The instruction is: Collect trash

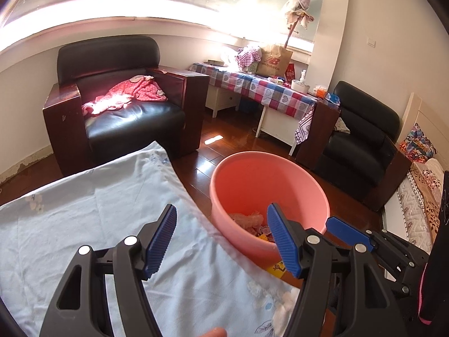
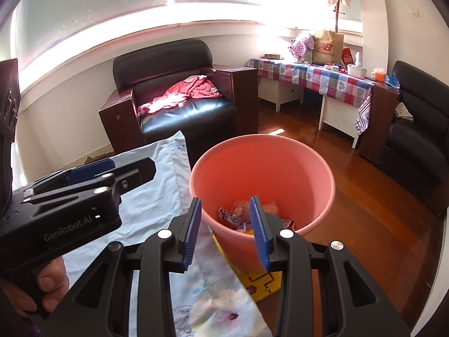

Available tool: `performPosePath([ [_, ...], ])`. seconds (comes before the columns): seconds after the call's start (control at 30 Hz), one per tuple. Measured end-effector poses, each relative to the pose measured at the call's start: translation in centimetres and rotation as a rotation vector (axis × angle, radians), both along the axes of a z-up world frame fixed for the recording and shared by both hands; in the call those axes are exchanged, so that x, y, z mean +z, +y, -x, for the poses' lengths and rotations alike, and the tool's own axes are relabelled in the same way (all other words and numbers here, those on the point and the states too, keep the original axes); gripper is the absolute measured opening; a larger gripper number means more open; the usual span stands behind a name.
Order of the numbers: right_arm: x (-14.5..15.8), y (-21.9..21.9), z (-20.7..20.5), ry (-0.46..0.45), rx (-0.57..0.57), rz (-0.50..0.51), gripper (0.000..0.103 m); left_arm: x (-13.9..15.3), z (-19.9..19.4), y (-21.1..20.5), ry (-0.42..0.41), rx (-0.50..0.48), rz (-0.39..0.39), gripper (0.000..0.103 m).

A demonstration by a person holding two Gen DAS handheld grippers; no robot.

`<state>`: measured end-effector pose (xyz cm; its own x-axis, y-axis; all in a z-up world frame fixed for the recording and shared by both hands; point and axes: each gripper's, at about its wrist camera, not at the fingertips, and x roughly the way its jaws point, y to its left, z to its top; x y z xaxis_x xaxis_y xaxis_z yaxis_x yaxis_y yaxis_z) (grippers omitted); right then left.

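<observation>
Left tool [image 1: 221, 241] gapes over pink bin [image 1: 308, 185] (perhaps wrappers inside).

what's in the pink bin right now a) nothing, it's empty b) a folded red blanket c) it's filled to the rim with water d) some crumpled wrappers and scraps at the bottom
d: the right wrist view looks down into the pink bin and shows crumpled scraps lying at its bottom, well below the rim, while the right tool hangs open and empty just in front of it.

Pale blue sheet [image 2: 157, 196] covers near surface; pink bin [image 2: 263, 168] on wood floor [image 2: 364, 224], yellow card [image 2: 261, 283] beneath.
</observation>
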<state>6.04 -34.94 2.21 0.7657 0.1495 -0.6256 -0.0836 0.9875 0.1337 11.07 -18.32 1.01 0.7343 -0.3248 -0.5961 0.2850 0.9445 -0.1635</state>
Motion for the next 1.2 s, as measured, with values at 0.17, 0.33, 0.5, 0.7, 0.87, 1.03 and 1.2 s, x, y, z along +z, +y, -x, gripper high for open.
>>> performPosePath([
  [0.17, 0.1, 1.0, 1.1, -0.009, 0.009, -0.002, 0.036, -0.1, 1.8, 0.9, -0.004, 0.015, -0.014, 0.066],
  [0.33, 0.2, 1.8, 2.3, -0.023, 0.007, -0.005, 0.037, -0.1, 3.5, 1.6, -0.011, 0.026, -0.025, 0.066],
  [0.5, 0.2, 2.3, 3.3, -0.024, 0.014, 0.007, 0.037, -0.1, 5.0, 1.9, -0.018, 0.032, -0.029, 0.065],
  [0.7, 0.5, 2.6, 4.0, -0.031, 0.015, 0.019, 0.037, 0.1, 6.1, 2.3, -0.023, 0.039, -0.022, 0.062],
  [0.87, 0.7, 2.9, 4.5, -0.036, 0.016, 0.027, 0.037, 0.3, 6.8, 2.5, -0.031, 0.043, -0.024, 0.061],
  [1.03, 0.9, 3.1, 4.9, -0.039, 0.019, 0.033, 0.037, 0.5, 7.4, 2.7, -0.040, 0.040, -0.026, 0.060],
  [1.2, 1.0, 3.1, 5.1, -0.039, 0.020, 0.031, 0.037, 0.7, 7.8, 2.8, -0.042, 0.040, -0.024, 0.059],
])
